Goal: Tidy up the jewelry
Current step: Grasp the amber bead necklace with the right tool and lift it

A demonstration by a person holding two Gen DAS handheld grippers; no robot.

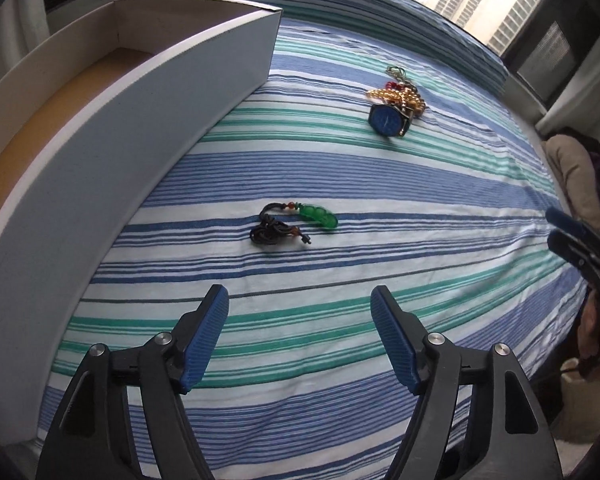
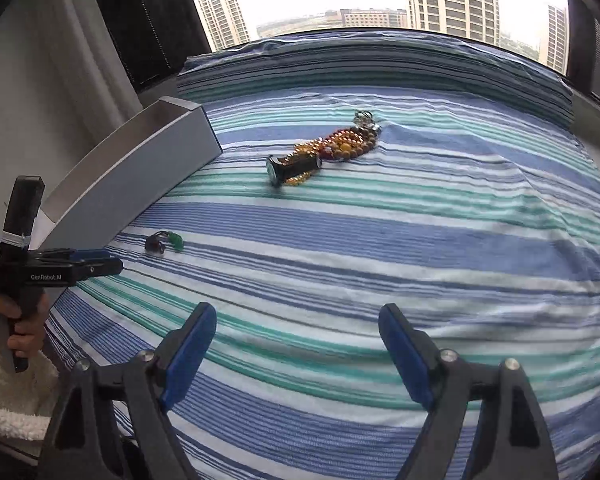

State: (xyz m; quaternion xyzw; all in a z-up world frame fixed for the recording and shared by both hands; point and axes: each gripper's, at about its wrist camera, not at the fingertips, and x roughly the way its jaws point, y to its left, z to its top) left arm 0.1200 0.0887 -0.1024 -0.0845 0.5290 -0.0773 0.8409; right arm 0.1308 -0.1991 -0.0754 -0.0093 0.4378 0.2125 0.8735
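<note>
Left wrist view, left gripper [image 1: 300, 320]: jaws spread wide, nothing between them, aimed at the green pendant [image 1: 300, 220] on the striped bedspread [image 1: 420, 200], likely the next pick.
Left wrist view, box [image 1: 160, 120]: open white tray just left of the pendant, handy for sorting.
Right wrist view, right gripper [image 2: 298, 344]: jaws apart, empty, facing the watch [image 2: 292, 168] lying against the amber beads [image 2: 340, 144].
Right wrist view, remaining jewelry: all on the bed, outside the box.
</note>
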